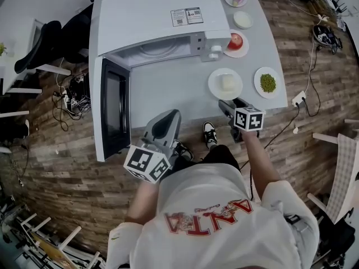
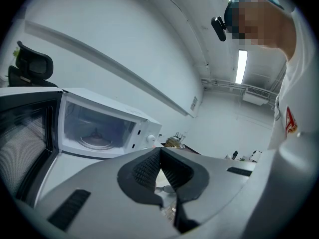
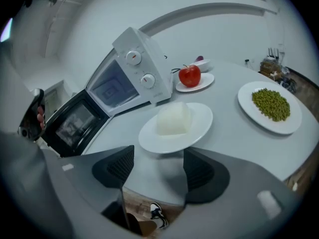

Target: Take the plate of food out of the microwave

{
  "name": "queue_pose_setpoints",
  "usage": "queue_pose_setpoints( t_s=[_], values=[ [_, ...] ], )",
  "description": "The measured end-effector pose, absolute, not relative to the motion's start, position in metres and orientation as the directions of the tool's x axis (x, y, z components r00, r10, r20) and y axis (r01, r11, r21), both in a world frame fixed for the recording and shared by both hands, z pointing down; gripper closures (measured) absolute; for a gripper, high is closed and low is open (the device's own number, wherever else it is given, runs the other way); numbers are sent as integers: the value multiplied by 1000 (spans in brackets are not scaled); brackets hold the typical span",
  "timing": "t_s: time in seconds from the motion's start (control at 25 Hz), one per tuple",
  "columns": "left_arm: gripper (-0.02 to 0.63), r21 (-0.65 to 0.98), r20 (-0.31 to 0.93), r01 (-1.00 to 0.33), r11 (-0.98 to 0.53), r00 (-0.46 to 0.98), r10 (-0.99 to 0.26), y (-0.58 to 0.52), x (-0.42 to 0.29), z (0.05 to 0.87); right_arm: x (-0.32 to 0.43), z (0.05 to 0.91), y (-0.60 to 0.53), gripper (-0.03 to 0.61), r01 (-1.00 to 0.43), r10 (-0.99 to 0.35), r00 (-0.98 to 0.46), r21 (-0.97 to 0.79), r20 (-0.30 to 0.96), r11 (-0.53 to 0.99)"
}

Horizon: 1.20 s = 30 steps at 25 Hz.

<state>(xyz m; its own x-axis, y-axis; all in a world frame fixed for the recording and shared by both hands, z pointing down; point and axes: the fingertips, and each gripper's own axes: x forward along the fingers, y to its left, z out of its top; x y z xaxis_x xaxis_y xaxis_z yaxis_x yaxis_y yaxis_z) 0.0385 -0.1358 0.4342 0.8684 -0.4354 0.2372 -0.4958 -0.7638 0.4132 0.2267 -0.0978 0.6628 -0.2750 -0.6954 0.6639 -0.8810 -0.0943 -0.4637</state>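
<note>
Evidently done with the plate of food (image 3: pixel 200 117): holds right gripper (image 3: pixel 158 171) agape just behind it, left gripper (image 2: pixel 160 158) pinched together, empty.

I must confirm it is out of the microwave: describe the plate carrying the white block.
The plate is round, white, glossy and shallow. It lies flat on the grey table, outside the open microwave, bearing one pale rounded block at its centre. The right gripper, jaws open, faces its near rim without gripping it.
</note>
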Motion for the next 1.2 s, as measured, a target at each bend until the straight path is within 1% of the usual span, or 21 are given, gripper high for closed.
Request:
queue_pose_setpoints(
  t_s=[0.16,0.28,0.36,0.6,0.72,0.96,1.08,1.16,1.2],
  values=[
    [606,416,237,-502,-758,865,-443,-138,36,437,225,668,-95,299,-931,-657,-251,-362,711,-36],
    [606,416,241,-507,-755,862,-446,-139,35,439,228,673,-92,302,-948,-639,-223,-316,736,-33],
    [605,416,244,-509,-754,861,-447,-139,35,440,230,676,-90,337,-948,-627,-217,-315,748,-47],
    [606,412,246,-512,-753,859,-449,-140,32,444,229,682,-82,350,-941,-600,-230,-333,767,-65],
    [606,413,248,-514,-752,858,-450,-140,31,444,228,684,-77,369,-936,-588,-235,-343,774,-77],
    [606,409,240,-511,-756,860,-451,-143,32,441,234,669,-75,461,-925,-627,-219,-364,747,-110],
    [606,402,227,-508,-762,861,-455,-144,32,435,241,644,-83,543,-931,-683,-184,-348,707,-110],
    [606,409,212,-505,-760,863,-458,-146,32,429,243,623,-90,573,-934,-724,-171,-344,669,-97],
    [606,417,201,-500,-759,865,-460,-147,32,425,243,612,-94,575,-937,-743,-169,-340,647,-84]
  ],
)
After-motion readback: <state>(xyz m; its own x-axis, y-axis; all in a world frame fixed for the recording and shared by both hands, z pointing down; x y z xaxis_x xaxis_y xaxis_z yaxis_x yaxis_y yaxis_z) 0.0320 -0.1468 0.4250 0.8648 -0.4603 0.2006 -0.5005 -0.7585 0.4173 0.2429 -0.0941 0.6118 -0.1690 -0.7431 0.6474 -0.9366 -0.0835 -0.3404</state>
